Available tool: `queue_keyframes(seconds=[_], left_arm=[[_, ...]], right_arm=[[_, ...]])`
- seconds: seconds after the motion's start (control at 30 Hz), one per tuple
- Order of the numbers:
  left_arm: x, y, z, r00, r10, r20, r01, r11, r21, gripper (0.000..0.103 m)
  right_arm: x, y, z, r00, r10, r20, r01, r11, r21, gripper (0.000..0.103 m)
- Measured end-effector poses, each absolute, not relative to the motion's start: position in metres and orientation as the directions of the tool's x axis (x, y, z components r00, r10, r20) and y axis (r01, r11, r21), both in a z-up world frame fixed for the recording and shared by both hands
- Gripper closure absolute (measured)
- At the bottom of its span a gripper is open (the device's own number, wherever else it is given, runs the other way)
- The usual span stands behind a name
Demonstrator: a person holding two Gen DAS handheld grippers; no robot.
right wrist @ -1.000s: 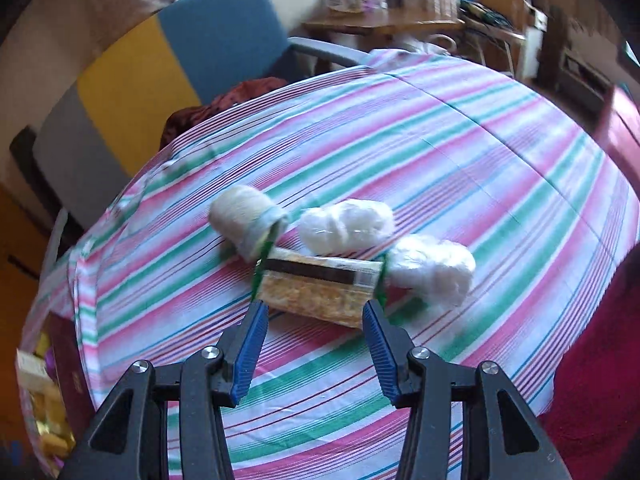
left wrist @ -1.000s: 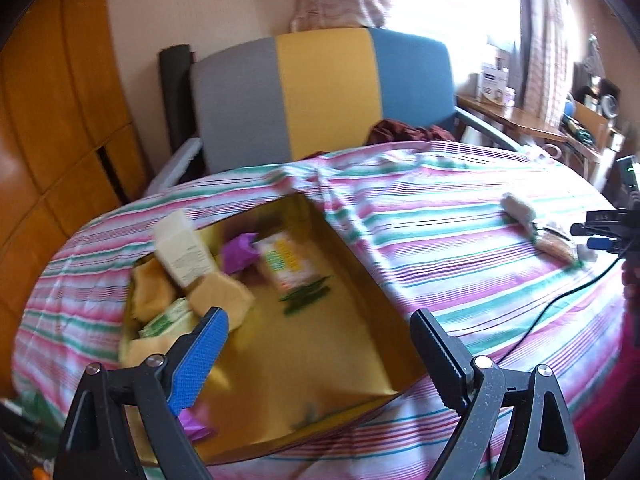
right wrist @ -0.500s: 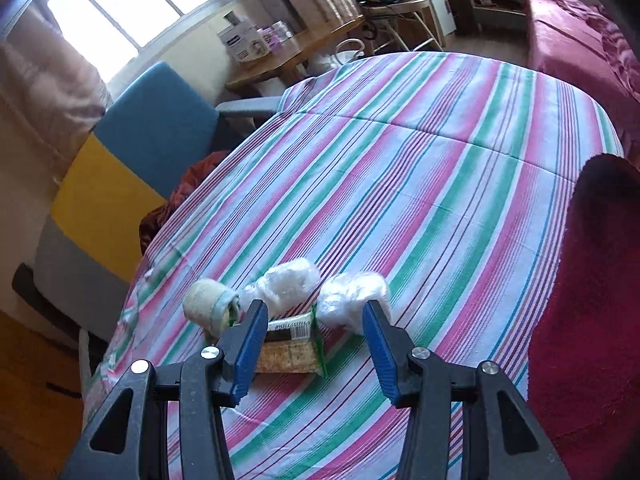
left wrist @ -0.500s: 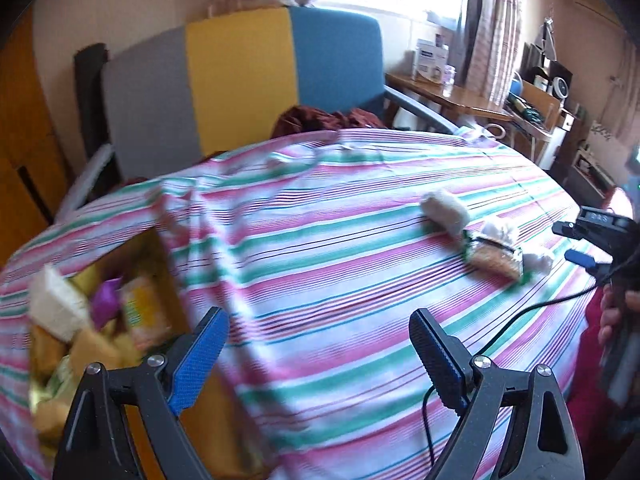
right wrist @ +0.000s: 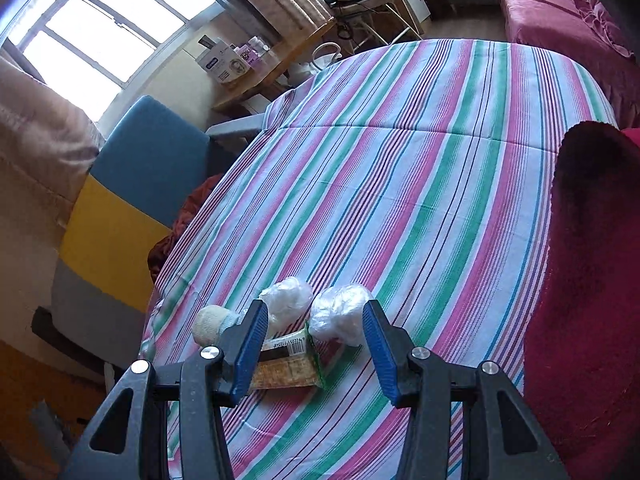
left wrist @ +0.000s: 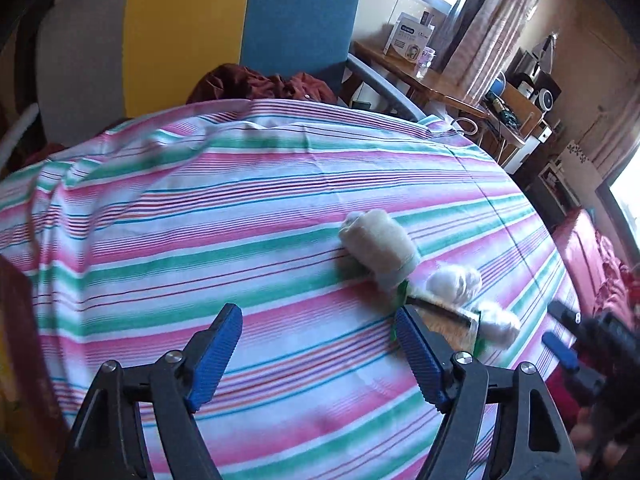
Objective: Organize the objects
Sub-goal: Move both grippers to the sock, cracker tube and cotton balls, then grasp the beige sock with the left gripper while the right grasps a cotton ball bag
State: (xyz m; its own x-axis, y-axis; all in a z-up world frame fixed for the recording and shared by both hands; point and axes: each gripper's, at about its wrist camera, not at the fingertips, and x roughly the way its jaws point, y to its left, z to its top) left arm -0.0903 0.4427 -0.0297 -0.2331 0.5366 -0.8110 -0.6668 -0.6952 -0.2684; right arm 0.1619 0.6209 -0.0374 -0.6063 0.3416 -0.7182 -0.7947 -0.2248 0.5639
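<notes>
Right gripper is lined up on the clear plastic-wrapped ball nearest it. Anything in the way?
Nothing visible blocks it. The right gripper is open, with the plastic-wrapped ball just ahead between its fingertips. The snack packet lies close beside it, towards the left finger, so it might get nudged.

Left wrist view: the snack packet (left wrist: 448, 322) is half hidden behind the left gripper's right finger (left wrist: 420, 356); the right gripper (left wrist: 576, 340) is blurred and cut off by the right edge; box (left wrist: 16, 344) at the left edge is cropped, contents unreadable.
</notes>
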Motion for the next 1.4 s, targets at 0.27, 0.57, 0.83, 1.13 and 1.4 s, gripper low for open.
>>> queue_keyframes(seconds=[0.27, 0.57, 0.83, 1.13, 1.4], left_arm=[[-0.113, 0.505, -0.048, -0.186, 0.527, -0.829, -0.618, -0.719, -0.319, 0.021], [-0.125, 0.554, -0.084, -0.122, 0.492, -0.862, -0.553, -0.755, -0.352, 0.022], [-0.117, 0.542, -0.086, -0.133, 0.501, -0.855, -0.632, -0.707, -0.317, 0.042], [-0.103, 0.450, -0.075, -0.199, 0.471, -0.859, -0.650, -0.720, -0.244, 0.042], [-0.062, 0.379, -0.046, -0.264, 0.505, -0.822, -0.715, -0.675, -0.185, 0.042]], right_arm=[[0.145, 0.613, -0.038, -0.612, 0.295, -0.733, -0.788, -0.301, 0.537, 0.053], [0.138, 0.612, -0.043, -0.613, 0.261, -0.745, -0.783, -0.321, 0.532, 0.053], [0.141, 0.612, -0.044, -0.626, 0.252, -0.738, -0.773, -0.324, 0.546, 0.053], [0.146, 0.614, -0.049, -0.614, 0.255, -0.747, -0.786, -0.282, 0.550, 0.053], [0.158, 0.622, -0.058, -0.573, 0.275, -0.772, -0.820, -0.199, 0.537, 0.053]])
